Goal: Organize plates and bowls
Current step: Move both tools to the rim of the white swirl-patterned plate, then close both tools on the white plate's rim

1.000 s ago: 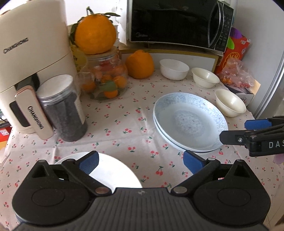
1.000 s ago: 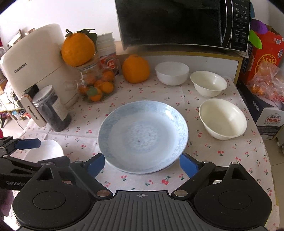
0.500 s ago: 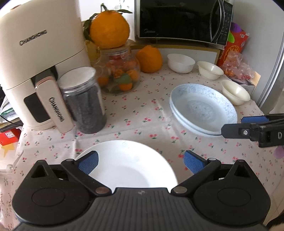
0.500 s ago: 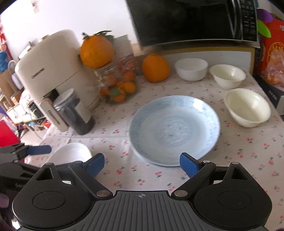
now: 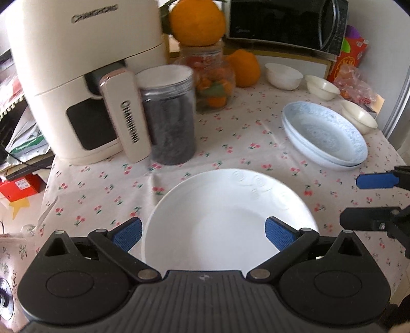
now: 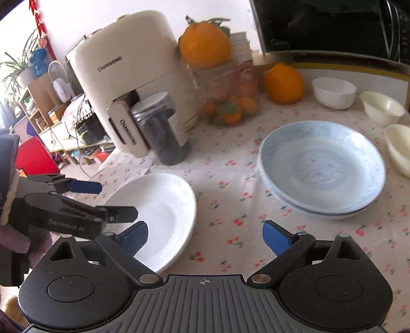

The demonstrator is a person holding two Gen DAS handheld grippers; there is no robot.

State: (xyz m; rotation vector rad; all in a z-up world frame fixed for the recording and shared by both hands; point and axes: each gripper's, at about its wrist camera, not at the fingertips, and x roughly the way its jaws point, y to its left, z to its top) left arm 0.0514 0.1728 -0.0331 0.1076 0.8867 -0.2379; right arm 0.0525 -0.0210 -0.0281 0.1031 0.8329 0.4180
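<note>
the left gripper [image 5: 203, 234] is wide open and holds nothing. its two blue pads [image 5: 127, 233] stand on each side of the near part of the white plate [image 5: 230, 217], and it is above the plate; i cannot tell if the pads touch the rim, because the picture is a little blurred there. the white plate lies flat on the tablecloth [image 5: 225, 138], near the front edge of the table.

the right gripper [image 6: 205, 237] is wide open too, with nothing between its fingers. it hangs over the cloth between the white plate [image 6: 164, 210], which is at its left, and the blue plates [image 6: 323, 164], which are ahead at its right. in the left view its fingers come in from the right edge, just beside the white plate.

the blue plates [image 5: 325, 133] are two, one stacked in the other, well apart from the white plate. behind them are three bowls: a white bowl [image 5: 283, 75] near the orange [image 5: 243, 68], a cream bowl [image 5: 323, 87] beside it, and another cream bowl [image 5: 360, 119] just beside the blue plates.

at the back left are the air fryer [image 5: 77, 76], a dark jar [image 5: 169, 112] touching its handle, and a glass jar [image 5: 212, 79] with an orange on top. the microwave [image 5: 287, 23] stands behind the bowls.
</note>
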